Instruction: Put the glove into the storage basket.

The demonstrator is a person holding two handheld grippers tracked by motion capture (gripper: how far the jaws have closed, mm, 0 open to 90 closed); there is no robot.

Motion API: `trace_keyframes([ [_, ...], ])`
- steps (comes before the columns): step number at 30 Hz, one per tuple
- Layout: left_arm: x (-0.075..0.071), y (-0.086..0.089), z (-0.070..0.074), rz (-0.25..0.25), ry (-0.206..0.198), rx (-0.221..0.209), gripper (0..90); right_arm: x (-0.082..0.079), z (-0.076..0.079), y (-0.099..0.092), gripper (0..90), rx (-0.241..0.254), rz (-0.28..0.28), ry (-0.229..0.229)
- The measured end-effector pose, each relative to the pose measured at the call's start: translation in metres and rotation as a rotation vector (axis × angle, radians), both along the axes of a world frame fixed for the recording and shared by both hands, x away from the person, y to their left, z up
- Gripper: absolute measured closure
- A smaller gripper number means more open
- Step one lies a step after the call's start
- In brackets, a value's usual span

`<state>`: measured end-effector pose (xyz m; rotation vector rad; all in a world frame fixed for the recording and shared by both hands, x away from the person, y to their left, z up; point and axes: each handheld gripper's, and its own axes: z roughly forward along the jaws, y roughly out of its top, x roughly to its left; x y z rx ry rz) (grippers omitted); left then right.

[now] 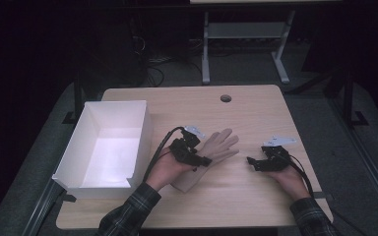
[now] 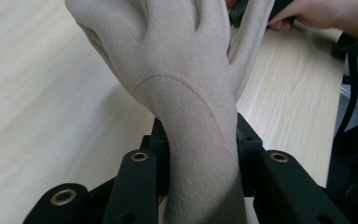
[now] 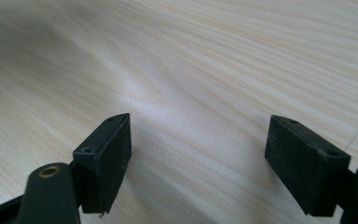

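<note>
A beige fabric glove (image 1: pixel 222 144) lies fingers-away on the wooden table (image 1: pixel 236 201). My left gripper (image 1: pixel 201 160) is shut on its wrist part. In the left gripper view the glove (image 2: pixel 186 88) rises from between the two black jaws, which press on its cuff from both sides, and my left gripper (image 2: pixel 203 156) holds it a little off the tabletop. My right gripper (image 1: pixel 254 162) rests low over the table to the right of the glove. It is open (image 3: pixel 198 154), with bare wood between its fingers.
An open white box (image 1: pixel 145 129) stands at the table's left edge, close to the left hand. A small round grommet (image 1: pixel 225 98) sits near the far edge. The person's right hand (image 2: pixel 326 14) appears beyond the glove. Desk legs and cables lie on the floor behind.
</note>
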<state>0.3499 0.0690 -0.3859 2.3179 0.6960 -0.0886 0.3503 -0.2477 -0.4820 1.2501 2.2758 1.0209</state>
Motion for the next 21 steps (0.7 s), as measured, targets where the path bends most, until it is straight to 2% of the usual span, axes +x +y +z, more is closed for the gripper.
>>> trace_keyframes([
  [3,0.002,0.002,0.019,0.011,-0.018,0.006,67.8,0.0,0.0,0.0,22.5,0.0,0.0,0.0],
  [4,0.002,0.002,0.019,0.011,-0.018,0.006,67.8,0.0,0.0,0.0,22.5,0.0,0.0,0.0],
  [5,0.003,0.003,0.024,0.009,-0.03,0.017,67.8,0.0,0.0,0.0,22.5,0.0,0.0,0.0],
  [6,0.004,0.005,0.032,0.021,-0.037,0.017,67.8,0.0,0.0,0.0,22.5,0.0,0.001,0.0],
  [9,0.007,0.01,0.044,0.019,-0.046,0.018,67.8,0.0,0.0,0.0,22.5,0.0,0.001,0.0],
  [10,0.007,0.01,0.044,0.019,-0.046,0.018,67.8,0.0,0.0,0.0,22.4,-0.001,0.001,0.001],
  [13,0.011,0.02,0.063,0.017,-0.049,0.002,67.8,0.0,0.0,0.0,22.5,0.0,0.001,0.0],
  [14,0.011,0.02,0.063,0.017,-0.049,0.002,67.8,0.0,0.0,0.0,22.5,0.0,0.001,0.0],
  [16,0.014,0.027,0.074,0.026,-0.056,-0.001,67.8,0.0,0.0,0.0,22.5,0.0,0.001,0.0],
  [21,0.018,0.041,0.088,0.049,-0.066,-0.018,67.8,0.0,0.0,0.0,22.5,-0.001,0.001,0.0],
])
